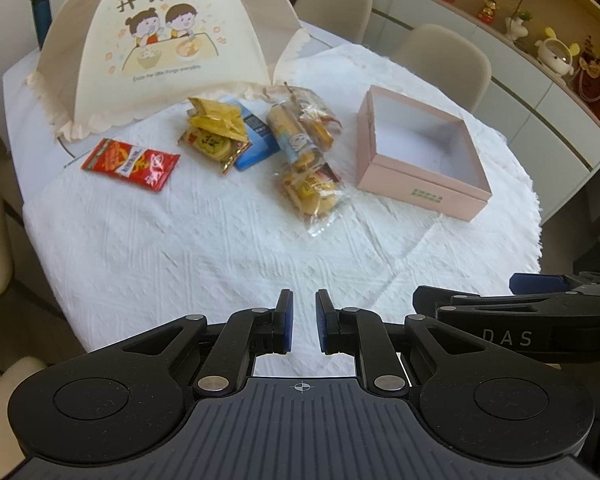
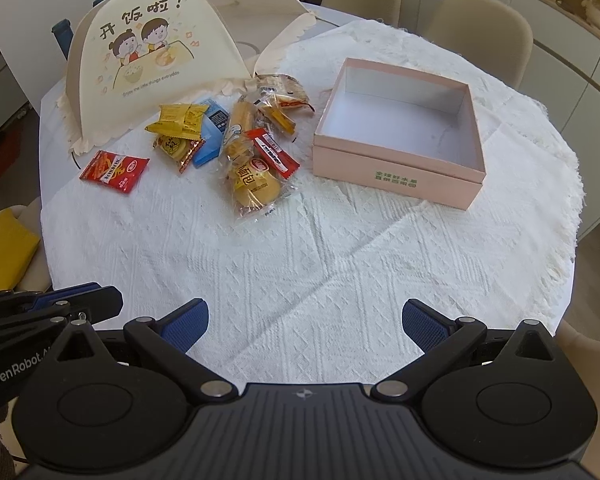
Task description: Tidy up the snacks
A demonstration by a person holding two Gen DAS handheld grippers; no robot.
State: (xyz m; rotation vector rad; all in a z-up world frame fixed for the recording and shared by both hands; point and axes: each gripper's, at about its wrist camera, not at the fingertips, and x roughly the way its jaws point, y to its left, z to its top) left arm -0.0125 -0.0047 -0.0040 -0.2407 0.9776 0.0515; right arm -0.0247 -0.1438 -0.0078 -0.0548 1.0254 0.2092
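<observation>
The snacks lie in a loose overlapping heap well ahead of both sets of fingers: a clear bag of small buns (image 2: 256, 184) nearest, a narrow red packet (image 2: 276, 152) resting on it, a long biscuit sleeve (image 2: 238, 128) behind, then a yellow packet (image 2: 180, 120) stacked on a round-cake packet (image 2: 176, 150) and a blue packet (image 2: 210, 136), with a red sachet (image 2: 114, 170) lying apart to the left of the heap. The open pink box (image 2: 396, 140), with nothing in it, sits ahead and to the right of the right gripper's fingers, just beside the heap. The right gripper (image 2: 304, 320) hangs low over the white cloth (image 2: 300, 260) with its fingers spread wide and nothing between them; the left gripper (image 1: 302, 320) has its fingers drawn close with a narrow gap, also holding nothing. I judge the main risk is the overlap: closing on the bun bag could drag the red packet or the sleeve along and scatter them. The slick film may slip from the pads, and a low approach could snag and bunch the cloth. The food cover (image 2: 140, 64) stands right behind the heap, so an overreach could knock it.
</observation>
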